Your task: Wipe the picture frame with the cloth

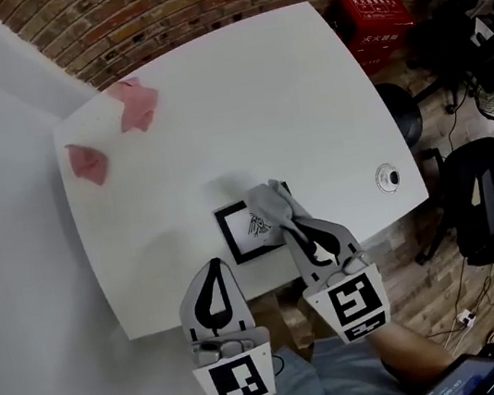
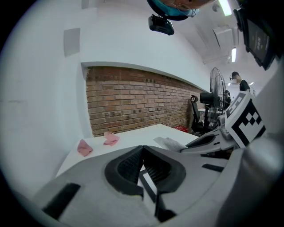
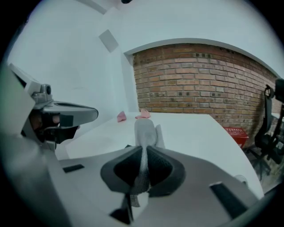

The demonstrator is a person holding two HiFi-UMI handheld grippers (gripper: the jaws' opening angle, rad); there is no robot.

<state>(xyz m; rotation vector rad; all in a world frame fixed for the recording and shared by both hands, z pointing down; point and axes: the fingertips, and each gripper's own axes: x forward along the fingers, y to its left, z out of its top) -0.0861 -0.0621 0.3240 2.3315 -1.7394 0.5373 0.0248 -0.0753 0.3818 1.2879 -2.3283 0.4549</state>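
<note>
Our right gripper (image 1: pixel 293 220) is clamped tight on the grey cloth (image 1: pixel 267 203), which drapes onto the far right part of the picture frame (image 1: pixel 238 237); the left gripper (image 1: pixel 212 265) (closed, holding nothing) hangs just beside the frame's near left corner. Flat by the near edge of the table (image 1: pixel 289 110), the frame looks small, nearly square, black-rimmed, stretching left of our cloth.

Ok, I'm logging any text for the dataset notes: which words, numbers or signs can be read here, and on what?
No text can be read.
On the red crate: white print in two lines, too small to read.
On the picture frame: a dark drawing, no words.
On the left gripper and right gripper: square black-and-white markers, no letters.
</note>
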